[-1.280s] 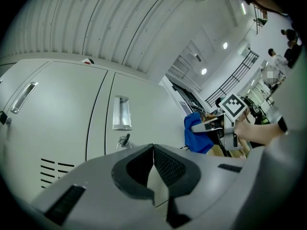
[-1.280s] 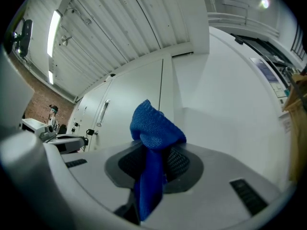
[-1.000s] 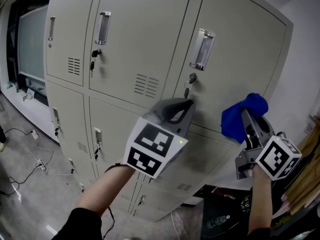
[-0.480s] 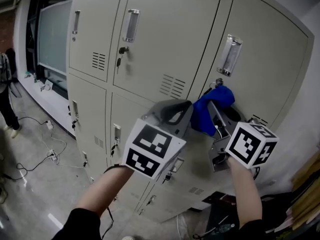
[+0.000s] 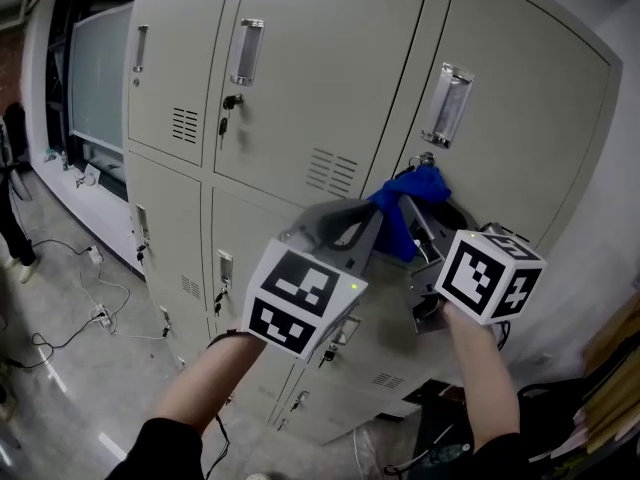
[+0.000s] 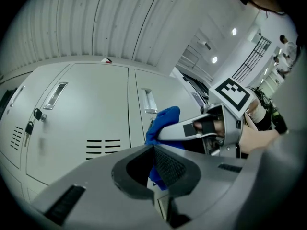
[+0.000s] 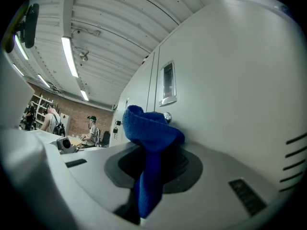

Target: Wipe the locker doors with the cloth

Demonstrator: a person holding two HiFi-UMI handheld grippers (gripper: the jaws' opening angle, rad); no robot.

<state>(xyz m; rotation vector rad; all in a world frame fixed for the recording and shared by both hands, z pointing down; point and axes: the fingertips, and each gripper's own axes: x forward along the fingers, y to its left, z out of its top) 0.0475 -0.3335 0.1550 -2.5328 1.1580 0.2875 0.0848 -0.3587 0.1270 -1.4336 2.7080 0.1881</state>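
Beige locker doors [image 5: 310, 78] fill the head view. My right gripper [image 5: 405, 200] is shut on a blue cloth [image 5: 402, 206] and holds it against the upper right door [image 5: 530, 118], just below the keyed lock [image 5: 424, 158] and the metal handle [image 5: 447, 104]. In the right gripper view the cloth [image 7: 151, 128] bunches over the jaws and touches the door near the lock [image 7: 167, 117]. My left gripper [image 5: 375, 210] hovers just left of the cloth with its jaws shut on nothing. Its own view shows the closed tips [image 6: 154, 150] with the cloth [image 6: 165, 121] behind.
Lower locker doors [image 5: 180, 258] with small handles run down to the floor. Cables [image 5: 90, 308] lie on the floor at the left, where a person [image 5: 12, 198] stands by a glass panel [image 5: 95, 78]. Dark clutter [image 5: 440, 438] sits at the bottom right.
My right gripper has carried the cloth leftward across the right door, from its right part to just under the lock, beside the left gripper. The left gripper has hardly moved.
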